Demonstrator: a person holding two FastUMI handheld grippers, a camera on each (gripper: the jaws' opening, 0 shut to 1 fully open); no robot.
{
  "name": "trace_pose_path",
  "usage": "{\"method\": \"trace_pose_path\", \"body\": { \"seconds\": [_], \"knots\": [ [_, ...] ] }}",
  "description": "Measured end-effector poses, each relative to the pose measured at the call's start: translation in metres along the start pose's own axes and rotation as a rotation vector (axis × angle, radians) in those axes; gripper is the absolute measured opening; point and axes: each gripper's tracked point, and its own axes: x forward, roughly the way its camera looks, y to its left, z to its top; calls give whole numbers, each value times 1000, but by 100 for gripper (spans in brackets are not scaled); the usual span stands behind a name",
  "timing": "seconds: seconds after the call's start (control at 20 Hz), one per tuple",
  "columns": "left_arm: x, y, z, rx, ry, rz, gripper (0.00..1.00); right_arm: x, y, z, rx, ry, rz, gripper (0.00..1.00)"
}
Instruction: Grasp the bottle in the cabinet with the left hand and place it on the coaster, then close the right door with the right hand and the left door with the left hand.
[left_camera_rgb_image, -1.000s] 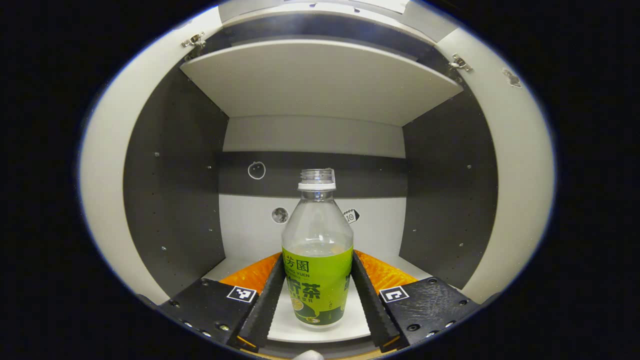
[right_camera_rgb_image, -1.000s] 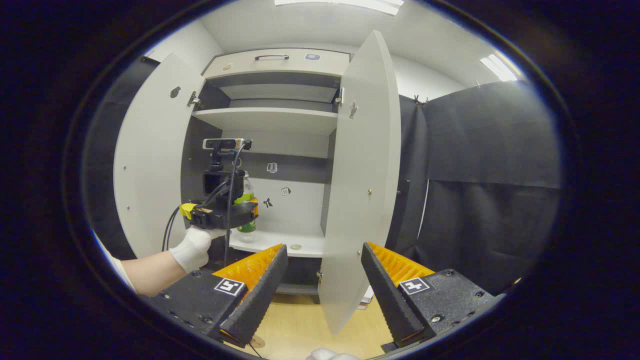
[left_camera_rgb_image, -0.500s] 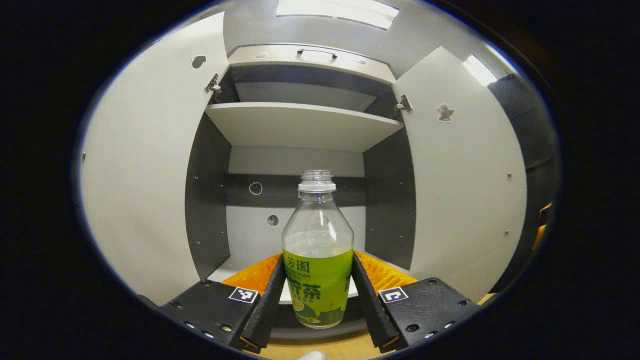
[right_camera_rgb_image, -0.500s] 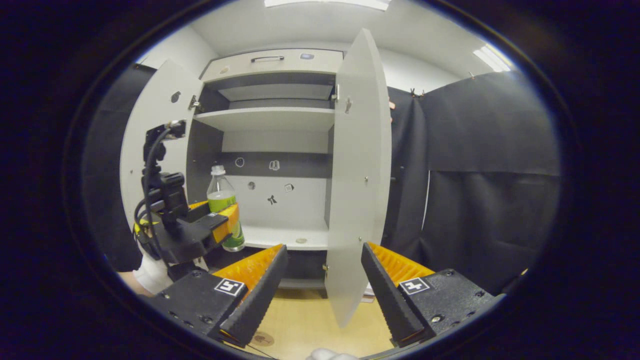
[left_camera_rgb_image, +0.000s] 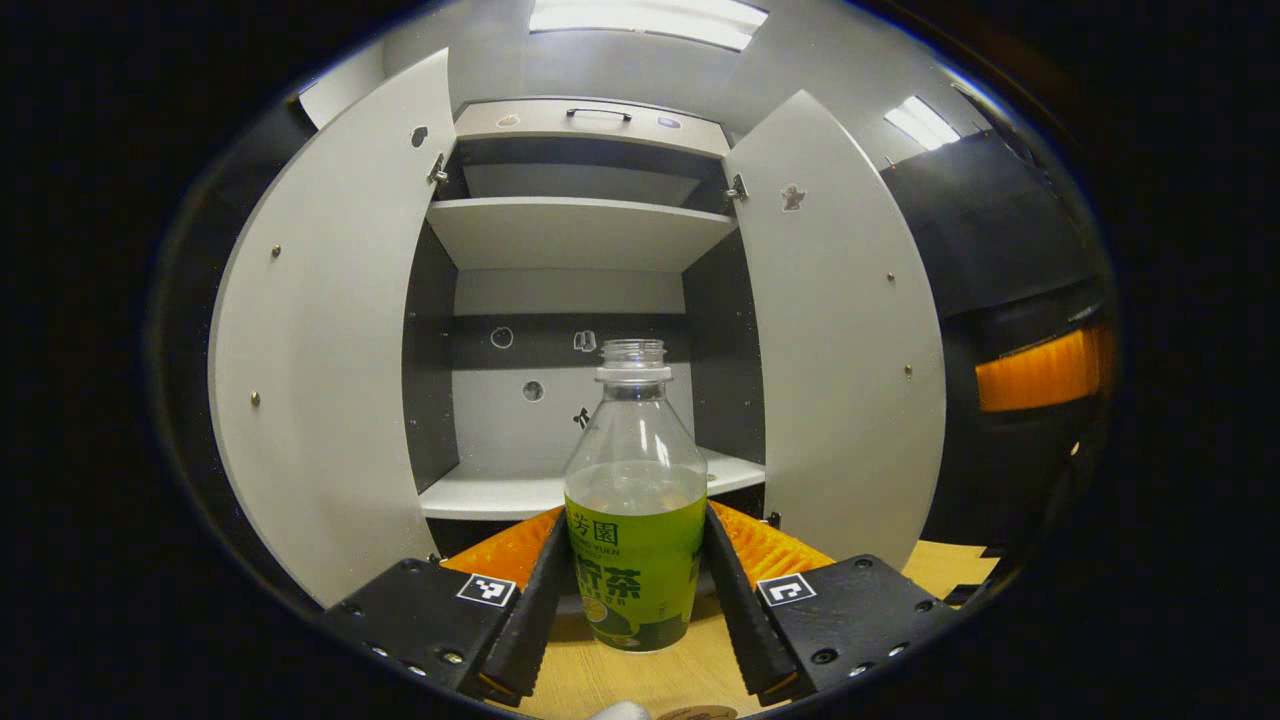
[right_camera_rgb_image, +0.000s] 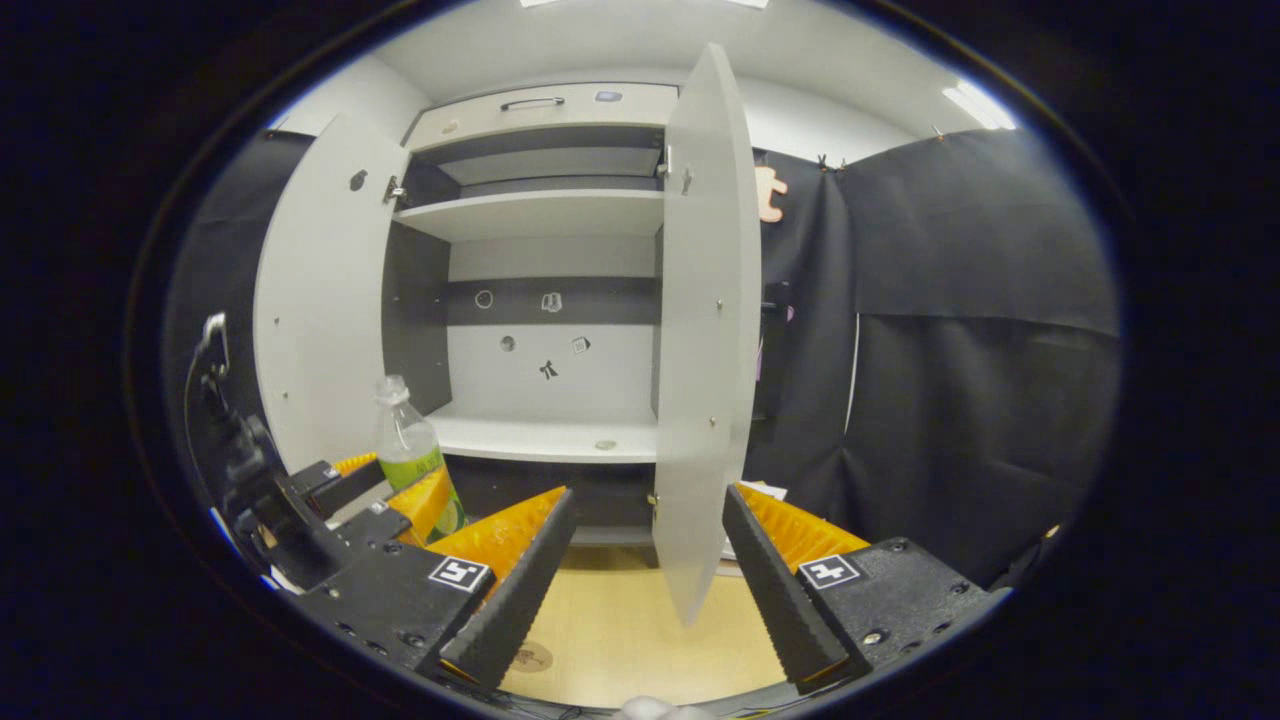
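Left gripper view: left gripper (left_camera_rgb_image: 635, 590) clenched on one bottle (left_camera_rgb_image: 636, 520), both fingers pressing label, bottle upright, outside cabinet (left_camera_rgb_image: 575, 235), above wooden table (left_camera_rgb_image: 640, 680). Two doors open: left door (left_camera_rgb_image: 330, 340), right door (left_camera_rgb_image: 840, 330).

Right gripper view: right gripper (right_camera_rgb_image: 640, 570) released, empty, facing right door (right_camera_rgb_image: 705, 330) edge. One coaster (right_camera_rgb_image: 531, 657) on table below. Risk: capless bottle tilting, spilling; landing off coaster edge, tipping.

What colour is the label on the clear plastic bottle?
Green label with dark lettering, clearest in the left gripper view.
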Motion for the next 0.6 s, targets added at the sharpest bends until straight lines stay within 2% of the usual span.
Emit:
{"method": "trace_pose_path", "body": {
  "seconds": [0.35,0.6],
  "knots": [
    [-42,-35,-104,-42,106,-103,72,-10,-10,-15,-35,51,-19,98],
    [-62,-57,-146,-78,65,-154,73,-18,-14,-18,-80,88,-24,98]
  ]
}}
